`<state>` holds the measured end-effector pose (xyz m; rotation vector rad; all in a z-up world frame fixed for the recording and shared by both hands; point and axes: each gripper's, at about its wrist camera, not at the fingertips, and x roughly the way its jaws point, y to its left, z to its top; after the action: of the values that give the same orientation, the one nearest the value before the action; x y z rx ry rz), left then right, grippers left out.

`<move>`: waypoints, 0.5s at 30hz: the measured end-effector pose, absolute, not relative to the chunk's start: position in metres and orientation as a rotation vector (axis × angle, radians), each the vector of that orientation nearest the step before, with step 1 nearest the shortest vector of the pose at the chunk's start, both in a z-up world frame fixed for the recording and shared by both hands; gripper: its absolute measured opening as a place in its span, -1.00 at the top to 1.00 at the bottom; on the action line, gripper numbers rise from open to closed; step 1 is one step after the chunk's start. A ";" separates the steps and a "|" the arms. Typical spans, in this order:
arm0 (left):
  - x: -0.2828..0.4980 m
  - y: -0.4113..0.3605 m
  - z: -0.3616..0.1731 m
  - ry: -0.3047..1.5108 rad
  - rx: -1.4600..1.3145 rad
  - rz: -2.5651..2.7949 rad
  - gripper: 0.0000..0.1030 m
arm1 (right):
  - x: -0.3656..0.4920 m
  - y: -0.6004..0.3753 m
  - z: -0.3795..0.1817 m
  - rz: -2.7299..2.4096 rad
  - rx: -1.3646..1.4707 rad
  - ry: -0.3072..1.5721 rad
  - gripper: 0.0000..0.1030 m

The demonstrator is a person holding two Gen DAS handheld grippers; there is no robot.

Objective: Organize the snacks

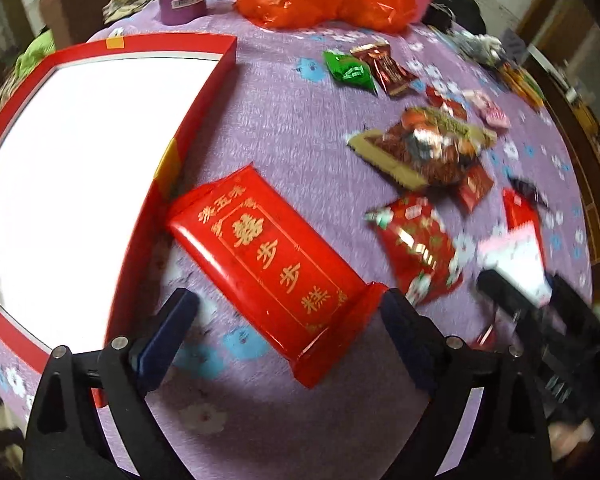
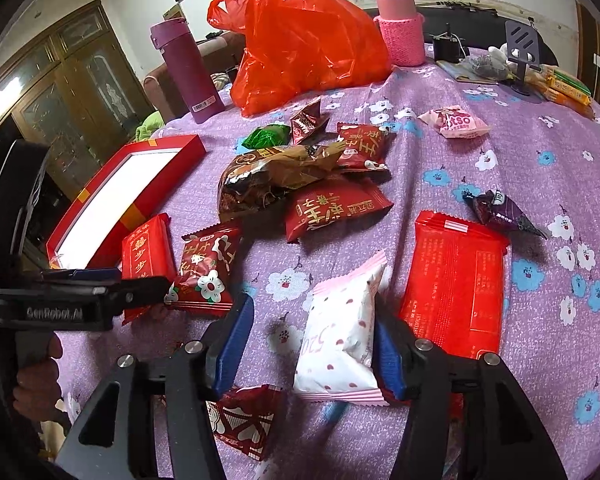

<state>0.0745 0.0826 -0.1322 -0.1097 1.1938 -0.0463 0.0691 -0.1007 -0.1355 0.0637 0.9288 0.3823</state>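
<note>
Currently, in the left wrist view, the left gripper stands released with its jaws spread wide, hovering over the near end of the red cake packet, which lies flat on the purple flowered tabletop. No pad presses on the packet; the right-hand pad sits just beside the packet's crimped end, and contact there cannot be confirmed. The far corner of the packet lies against the outer wall of the red gift box, located at 10 o'clock, whose white interior shows no contents. Loose snacks lie scattered from 1 to 3 o'clock. By judgement, the step in hand is either a release beside the box or a fresh approach; the packet is outside the box. The next move calls for closing on the packet across its narrow width, lifting it over the box wall, and setting it inside. In the right wrist view, the right gripper brackets the white pink-edged snack pack: the right-hand pad touches the pack's edge, while the left-hand pad stands clear with a visible gap, so the pack is not clamped. The left gripper appears at 9 o'clock, the box beyond it at 10 o'clock. A second red flat packet lies just beside at 2 o'clock. The next move here calls for closing fully before any lift.
</note>
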 end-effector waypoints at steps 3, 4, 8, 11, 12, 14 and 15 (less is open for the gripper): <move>0.062 0.091 -0.132 1.205 -0.117 -0.035 -0.84 | 0.069 -0.101 -0.136 0.382 0.066 0.929 -0.13; 0.057 0.095 -0.132 1.214 -0.118 -0.041 -0.84 | 0.069 -0.101 -0.136 0.382 0.066 0.929 -0.13; 0.042 0.109 -0.130 1.258 -0.120 -0.045 -0.84 | 0.069 -0.101 -0.136 0.381 0.068 0.929 -0.14; 0.046 0.113 -0.127 1.264 -0.171 -0.035 -0.84 | 0.069 -0.101 -0.136 0.381 0.065 0.930 -0.16; 0.049 0.112 -0.126 1.262 -0.192 -0.037 -0.84 | 0.069 -0.101 -0.136 0.381 0.063 0.930 -0.16; 0.058 0.106 -0.125 1.256 -0.221 -0.043 -0.84 | 0.069 -0.101 -0.136 0.381 0.064 0.930 -0.16; 0.063 0.104 -0.126 1.262 -0.226 -0.023 -0.84 | 0.069 -0.101 -0.136 0.381 0.064 0.930 -0.16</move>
<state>0.0630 0.1041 -0.1260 -0.2256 1.2620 -0.0227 0.0689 -0.1006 -0.1361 0.0642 0.9299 0.3806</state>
